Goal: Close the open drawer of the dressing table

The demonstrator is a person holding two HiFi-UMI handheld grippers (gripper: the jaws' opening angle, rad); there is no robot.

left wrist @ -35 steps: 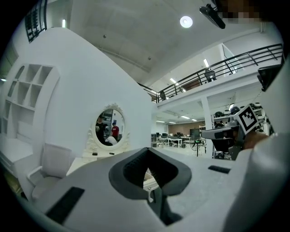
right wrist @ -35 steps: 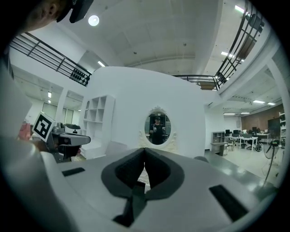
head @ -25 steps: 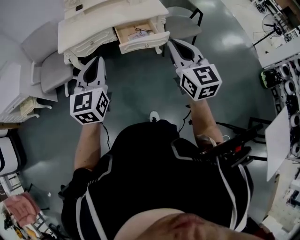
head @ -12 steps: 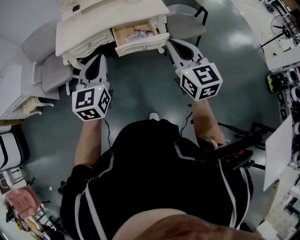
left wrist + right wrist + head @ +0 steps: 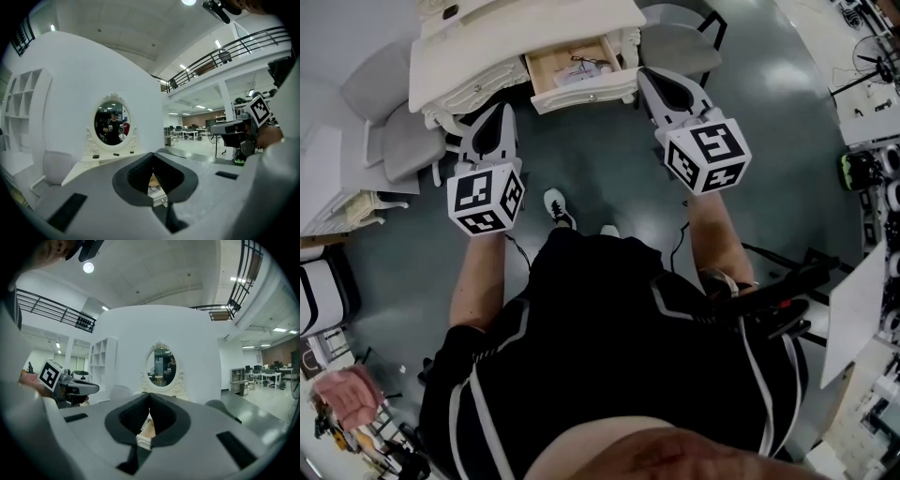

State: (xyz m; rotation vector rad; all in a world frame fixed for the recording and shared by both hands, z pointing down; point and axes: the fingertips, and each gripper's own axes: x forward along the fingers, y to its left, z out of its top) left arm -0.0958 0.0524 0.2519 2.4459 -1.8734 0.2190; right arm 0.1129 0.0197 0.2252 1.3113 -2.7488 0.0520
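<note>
At the front of the cream carved wooden dressing table (image 5: 516,42), its open light-wood drawer (image 5: 581,82) sticks out, and the left gripper (image 5: 501,111) and right gripper (image 5: 647,77) are near it, both squeezed tight on nothing.

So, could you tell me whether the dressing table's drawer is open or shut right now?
Open: the drawer sticks out from the dressing table, and the head view looks into its wooden inside.
</note>
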